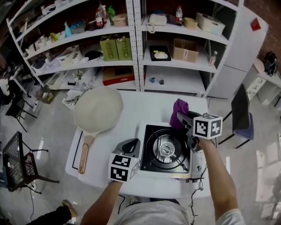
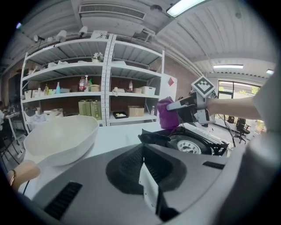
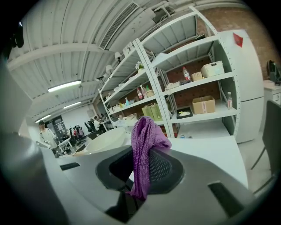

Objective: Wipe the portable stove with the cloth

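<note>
- Firmly, the right gripper is clamping the purple cloth, holding it up by the stove's far right corner.
- The stove is sitting at the white table's near edge.
- The left gripper, jaws pressed together on nothing, is hovering just beside the stove's left side.
- A white pan is lying farther left.

White metal shelving fills 12 o'clock, with a white cabinet and brick wall toward 2. A white table stands central on glossy grey floor, a dark chair at 3. Strip lights glow overhead.
</note>
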Tool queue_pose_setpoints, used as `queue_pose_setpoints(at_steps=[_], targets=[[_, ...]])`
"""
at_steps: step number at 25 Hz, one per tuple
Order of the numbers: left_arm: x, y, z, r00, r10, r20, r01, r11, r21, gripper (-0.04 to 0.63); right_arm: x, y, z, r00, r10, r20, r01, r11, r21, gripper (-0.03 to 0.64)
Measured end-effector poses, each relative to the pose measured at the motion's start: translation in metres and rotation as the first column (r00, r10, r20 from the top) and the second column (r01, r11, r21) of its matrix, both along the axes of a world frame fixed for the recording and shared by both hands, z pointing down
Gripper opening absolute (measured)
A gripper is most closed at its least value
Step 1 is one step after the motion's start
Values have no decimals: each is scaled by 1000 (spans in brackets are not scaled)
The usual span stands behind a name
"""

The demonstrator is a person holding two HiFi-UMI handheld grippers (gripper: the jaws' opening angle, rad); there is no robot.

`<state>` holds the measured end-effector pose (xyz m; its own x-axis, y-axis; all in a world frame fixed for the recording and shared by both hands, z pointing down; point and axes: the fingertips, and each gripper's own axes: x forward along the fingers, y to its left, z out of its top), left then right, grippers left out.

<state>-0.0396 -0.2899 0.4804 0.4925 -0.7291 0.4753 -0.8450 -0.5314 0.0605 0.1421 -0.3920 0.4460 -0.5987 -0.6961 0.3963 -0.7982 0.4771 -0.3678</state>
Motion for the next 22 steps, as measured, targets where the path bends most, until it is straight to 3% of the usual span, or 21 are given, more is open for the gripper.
queue_pose_setpoints(at_steps=[14, 22], targets=[[14, 3, 6, 999, 38, 17, -38, 999, -6, 5, 76, 14, 3, 989, 148, 22, -148, 989, 10, 63], [16, 4, 0, 999, 48, 20, -48, 999, 6, 3, 96, 32, -4, 981, 192, 30, -193, 981, 27, 63]])
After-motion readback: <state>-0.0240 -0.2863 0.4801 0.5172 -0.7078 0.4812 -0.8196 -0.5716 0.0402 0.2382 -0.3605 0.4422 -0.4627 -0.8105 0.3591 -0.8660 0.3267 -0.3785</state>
